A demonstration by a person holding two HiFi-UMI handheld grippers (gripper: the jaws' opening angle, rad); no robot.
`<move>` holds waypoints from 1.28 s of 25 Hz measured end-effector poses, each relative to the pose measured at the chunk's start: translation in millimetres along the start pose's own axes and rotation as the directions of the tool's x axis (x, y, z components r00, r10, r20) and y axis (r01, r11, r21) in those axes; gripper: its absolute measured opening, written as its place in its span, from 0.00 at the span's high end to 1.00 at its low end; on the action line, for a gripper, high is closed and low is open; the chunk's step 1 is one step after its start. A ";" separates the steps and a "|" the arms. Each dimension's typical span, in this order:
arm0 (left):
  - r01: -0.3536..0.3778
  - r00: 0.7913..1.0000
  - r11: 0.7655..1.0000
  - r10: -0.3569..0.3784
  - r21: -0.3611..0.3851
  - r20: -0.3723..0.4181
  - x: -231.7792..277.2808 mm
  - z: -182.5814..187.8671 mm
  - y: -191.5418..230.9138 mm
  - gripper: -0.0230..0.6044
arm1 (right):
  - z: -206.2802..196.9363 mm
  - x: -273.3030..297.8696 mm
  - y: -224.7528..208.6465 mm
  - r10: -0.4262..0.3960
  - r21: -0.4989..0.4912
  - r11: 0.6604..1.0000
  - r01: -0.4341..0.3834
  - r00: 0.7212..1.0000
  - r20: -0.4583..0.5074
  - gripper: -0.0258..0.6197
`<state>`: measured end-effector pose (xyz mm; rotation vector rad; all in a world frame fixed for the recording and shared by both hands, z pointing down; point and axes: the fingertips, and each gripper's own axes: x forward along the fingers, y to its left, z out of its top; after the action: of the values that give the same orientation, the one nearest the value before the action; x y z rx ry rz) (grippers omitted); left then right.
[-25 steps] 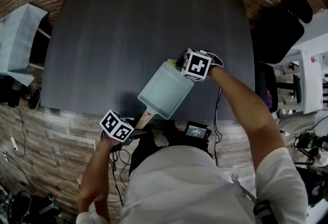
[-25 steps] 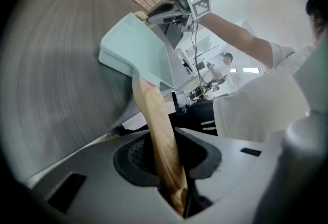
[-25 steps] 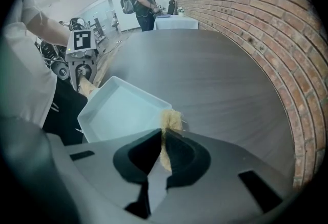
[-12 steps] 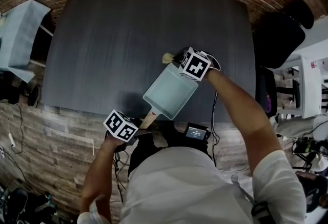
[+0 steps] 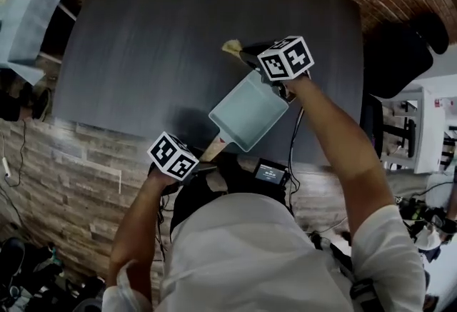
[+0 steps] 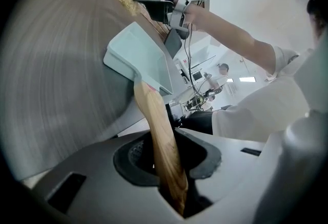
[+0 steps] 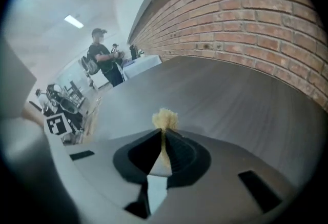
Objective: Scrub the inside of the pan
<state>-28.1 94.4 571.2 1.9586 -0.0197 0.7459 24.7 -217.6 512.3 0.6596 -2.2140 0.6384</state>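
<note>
Above table (image 5: pixel 178 32) | left claw (image 6: pixel 164 162) grips pan handle (image 6: pixel 152 115) | right claw (image 7: pixel 163 142) pinches tan scrubber (image 7: pixel 165 118), seemingly sponge

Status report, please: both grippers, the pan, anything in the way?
Left gripper shut on pan handle. Right gripper shut on scrub pad, beyond the pan's far edge, not inside. Nothing seen in the way.

No legible text; the small screen (image 5: pixel 270 173) seems unreadable.

My counter (image 5: pixel 157 53) is a dark, wood-grained top backed by a brick wall (image 7: pixel 256 18). The pan (image 5: pixel 246 114) is over its near edge, contact unclear.
</note>
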 end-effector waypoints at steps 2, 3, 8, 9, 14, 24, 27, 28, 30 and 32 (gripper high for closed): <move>0.003 1.000 1.000 -0.003 -0.002 0.014 1.4 1.5 0.0 0.82 | 4.2 4.2 -3.4 0.007 0.058 0.998 -0.008 1.000 0.014 0.91; 0.004 1.000 1.000 -0.004 -0.004 0.022 1.5 2.6 0.0 0.82 | 4.3 7.6 -3.9 0.011 0.070 0.997 -0.012 1.000 0.009 0.91; -0.016 0.998 0.999 0.019 -0.035 0.067 -2.1 3.7 6.5 0.82 | -11.8 25.0 -0.3 -0.046 -0.024 0.999 0.043 0.989 -0.138 0.91; -0.023 0.996 0.999 0.027 -0.048 0.084 -3.9 4.7 7.9 0.82 | -16.3 27.7 1.4 -0.061 -0.050 0.997 0.053 0.983 -0.173 0.91; -0.028 0.984 0.996 0.042 -0.084 0.173 -6.0 9.8 8.1 0.83 | -40.0 31.4 5.0 -0.134 -0.178 0.981 0.082 0.942 -0.307 0.91; -0.057 0.980 0.995 0.072 -0.083 0.188 -5.2 10.5 10.0 0.83 | -55.2 25.9 16.3 -0.152 -0.179 0.979 0.093 0.925 -0.349 0.91; -0.063 0.979 0.995 0.078 -0.083 0.187 -4.5 10.7 10.2 0.83 | -56.2 24.6 21.4 -0.150 -0.177 0.980 0.093 0.926 -0.346 0.91; -0.064 0.979 0.995 0.079 -0.083 0.188 -4.2 10.8 10.1 0.83 | -56.2 24.8 23.9 -0.147 -0.176 0.980 0.089 0.926 -0.347 0.91; -0.066 0.979 0.994 0.080 -0.083 0.189 -4.1 11.1 10.4 0.83 | -55.8 26.8 30.9 -0.131 -0.170 0.983 0.075 0.928 -0.349 0.91; -0.069 0.978 0.994 0.083 -0.082 0.189 -4.1 11.1 10.6 0.83 | -56.1 29.8 40.5 -0.109 -0.160 0.986 0.055 0.929 -0.354 0.91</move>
<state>-29.3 78.9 574.2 1.9597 -0.2377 0.5939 9.5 -160.7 559.3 0.5089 -1.8587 0.5016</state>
